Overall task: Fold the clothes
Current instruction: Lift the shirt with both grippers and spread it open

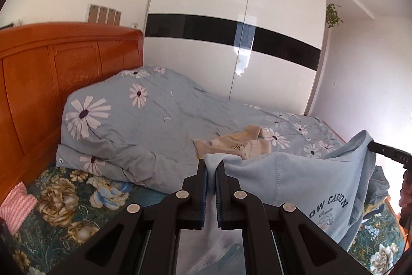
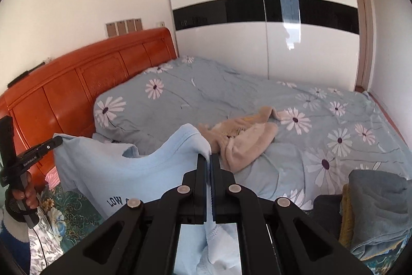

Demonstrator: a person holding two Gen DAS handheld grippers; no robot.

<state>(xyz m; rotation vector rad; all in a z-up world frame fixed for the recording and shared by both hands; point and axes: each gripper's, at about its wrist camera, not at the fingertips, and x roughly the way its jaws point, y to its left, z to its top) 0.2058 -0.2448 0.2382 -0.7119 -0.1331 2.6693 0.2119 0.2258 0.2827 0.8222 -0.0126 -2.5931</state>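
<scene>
Light-blue sweatshirt stretched in the air between both claws, left gripper pinching one edge, right gripper pinching the other, beige garment on duvet at 12 o'clock.

I'm working in a home bedroom. A bed with wooden headboard, daisy quilt, probably a sliding wardrobe.

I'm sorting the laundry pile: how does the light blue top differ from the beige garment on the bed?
The blue top is held up off the bed, pinched by the left hand-held gripper and right hand-held gripper; the beige garment lies crumpled and untouched on the duvet. The blue top looks smooth with dark lettering; the beige one looks fluffy. Neither is folded yet.
</scene>
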